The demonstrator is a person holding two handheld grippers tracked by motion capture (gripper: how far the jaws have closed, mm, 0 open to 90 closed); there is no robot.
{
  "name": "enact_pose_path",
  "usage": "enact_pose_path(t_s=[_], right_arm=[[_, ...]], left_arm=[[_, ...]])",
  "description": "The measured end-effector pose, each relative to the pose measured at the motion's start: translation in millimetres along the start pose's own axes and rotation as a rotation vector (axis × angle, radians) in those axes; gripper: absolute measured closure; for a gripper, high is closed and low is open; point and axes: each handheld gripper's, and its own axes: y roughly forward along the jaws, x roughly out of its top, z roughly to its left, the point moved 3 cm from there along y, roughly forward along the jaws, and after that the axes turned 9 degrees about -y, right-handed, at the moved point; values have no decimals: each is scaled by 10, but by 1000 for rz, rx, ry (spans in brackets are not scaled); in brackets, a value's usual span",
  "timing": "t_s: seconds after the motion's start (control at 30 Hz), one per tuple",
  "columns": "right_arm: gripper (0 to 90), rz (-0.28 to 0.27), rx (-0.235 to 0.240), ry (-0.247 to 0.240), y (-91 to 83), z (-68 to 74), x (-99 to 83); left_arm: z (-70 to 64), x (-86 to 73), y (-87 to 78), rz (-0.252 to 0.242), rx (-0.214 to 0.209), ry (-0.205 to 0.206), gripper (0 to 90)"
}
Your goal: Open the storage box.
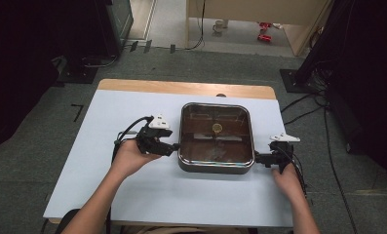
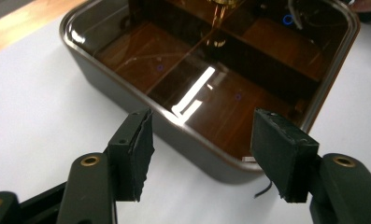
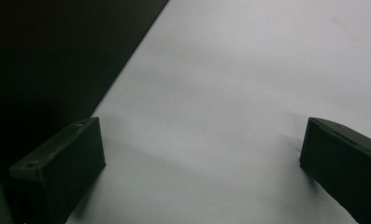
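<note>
- Amber-brown glass lid (image 1: 216,131) with a small gold knob (image 1: 217,128) covers a square dark pan (image 1: 215,167); the pan sits on the pale blue sheet of the table (image 1: 108,195), toward the far middle of it.
- Left claw (image 1: 174,146) is at the pan's left wall, tips touching or all but touching; contact cannot be told from the high view.
- In the left gripper view the left claw (image 2: 199,149) is spread wide, one pad (image 2: 136,154) on each side of the pan's near corner (image 2: 230,170), nothing between them yet. A thin dark strand lies on the table just below that corner; what it is cannot be made out.
- Right claw (image 1: 259,158) is at the pan's right wall, near its front corner.
- In the right gripper view the right claw (image 3: 202,163) is also spread wide, bare table between its pads (image 3: 61,168); a dark mass, likely the pan's side, lies beyond the left pad.
- Step in hand, as judged: both claws brought up to opposite sides of the pan, ahead of a two-handed grip to lift or shift it.
- Next move would call for each claw to settle over the rim or wall, then close evenly. The wall looks smooth and the lid loose, so a level, matched lift seems needed.
</note>
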Motion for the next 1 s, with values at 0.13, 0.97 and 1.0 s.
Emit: enact_pose_path(t_s=[0.13, 0.97, 1.0], right_arm=[[0, 0, 0, 0, 0, 0, 0], [0, -1, -1, 1, -1, 2, -2], [0, -1, -1, 1, -1, 2, -2]], left_arm=[[-26, 119, 103, 16, -21, 16, 393], [-139, 643, 798, 12, -96, 43, 428], [-142, 657, 836, 11, -96, 42, 430]])
